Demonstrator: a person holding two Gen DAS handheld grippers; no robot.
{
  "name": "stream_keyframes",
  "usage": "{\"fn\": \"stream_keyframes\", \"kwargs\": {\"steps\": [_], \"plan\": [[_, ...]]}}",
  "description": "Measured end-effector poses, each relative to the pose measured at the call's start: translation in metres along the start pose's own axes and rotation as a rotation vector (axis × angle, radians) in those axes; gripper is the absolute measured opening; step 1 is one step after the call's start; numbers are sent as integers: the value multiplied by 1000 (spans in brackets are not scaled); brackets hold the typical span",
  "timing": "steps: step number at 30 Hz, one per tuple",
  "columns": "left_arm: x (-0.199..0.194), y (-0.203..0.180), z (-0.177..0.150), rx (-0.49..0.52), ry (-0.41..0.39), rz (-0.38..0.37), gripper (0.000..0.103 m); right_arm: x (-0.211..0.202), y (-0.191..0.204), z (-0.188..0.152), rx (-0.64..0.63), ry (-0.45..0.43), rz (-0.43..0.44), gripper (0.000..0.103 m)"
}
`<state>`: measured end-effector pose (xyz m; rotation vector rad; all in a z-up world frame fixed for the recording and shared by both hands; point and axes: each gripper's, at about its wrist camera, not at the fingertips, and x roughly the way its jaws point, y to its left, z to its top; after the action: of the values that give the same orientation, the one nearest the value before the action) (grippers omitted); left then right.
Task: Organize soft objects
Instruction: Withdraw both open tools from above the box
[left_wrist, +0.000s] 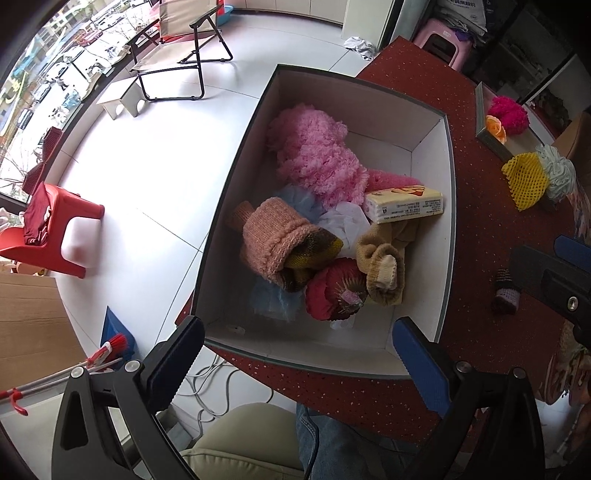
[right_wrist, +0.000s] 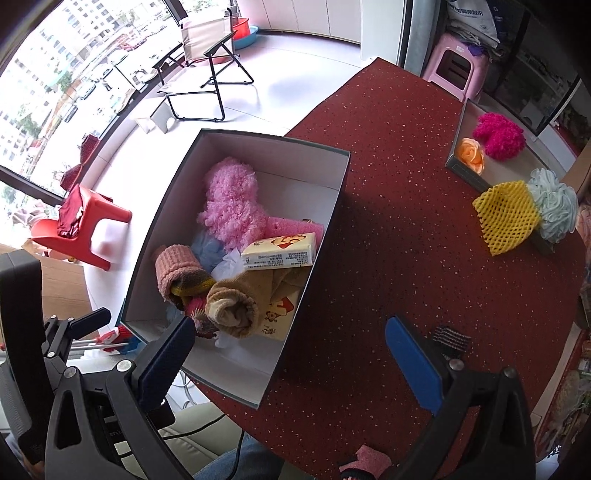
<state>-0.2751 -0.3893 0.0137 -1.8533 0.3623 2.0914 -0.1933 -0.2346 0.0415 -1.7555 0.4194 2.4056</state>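
An open cardboard box (left_wrist: 432, 206) (right_wrist: 314, 273) stands on the red table. It holds a pink fluffy piece (left_wrist: 314, 158) (right_wrist: 232, 203), a tissue pack (left_wrist: 404, 205) (right_wrist: 280, 251), a pink knitted sock (left_wrist: 273, 236), a tan sock (left_wrist: 384, 269) (right_wrist: 232, 306) and a red knitted piece (left_wrist: 332, 288). My left gripper (left_wrist: 299, 363) hangs open over the box's near rim, nothing between its jaws. My right gripper (right_wrist: 290, 362) is open wide over the box's near corner and the table, also empty. A small dark striped knitted piece (left_wrist: 504, 291) (right_wrist: 450, 339) lies on the table beside its right finger.
A yellow foam net (right_wrist: 506, 218) and a pale bath pouf (right_wrist: 554, 206) lie at the table's far right. Behind them a shallow tray (right_wrist: 458, 162) holds a magenta fluffy piece (right_wrist: 498, 134) and an orange rose (right_wrist: 471, 153). A pink item (right_wrist: 365, 458) sits at the near edge.
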Motion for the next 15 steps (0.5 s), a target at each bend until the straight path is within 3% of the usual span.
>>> {"fn": "stream_keyframes", "kwargs": {"steps": [15], "plan": [[-5,-13,-2,46,0,34,103,-5,-3,-10,17,-13,-3,103]]}}
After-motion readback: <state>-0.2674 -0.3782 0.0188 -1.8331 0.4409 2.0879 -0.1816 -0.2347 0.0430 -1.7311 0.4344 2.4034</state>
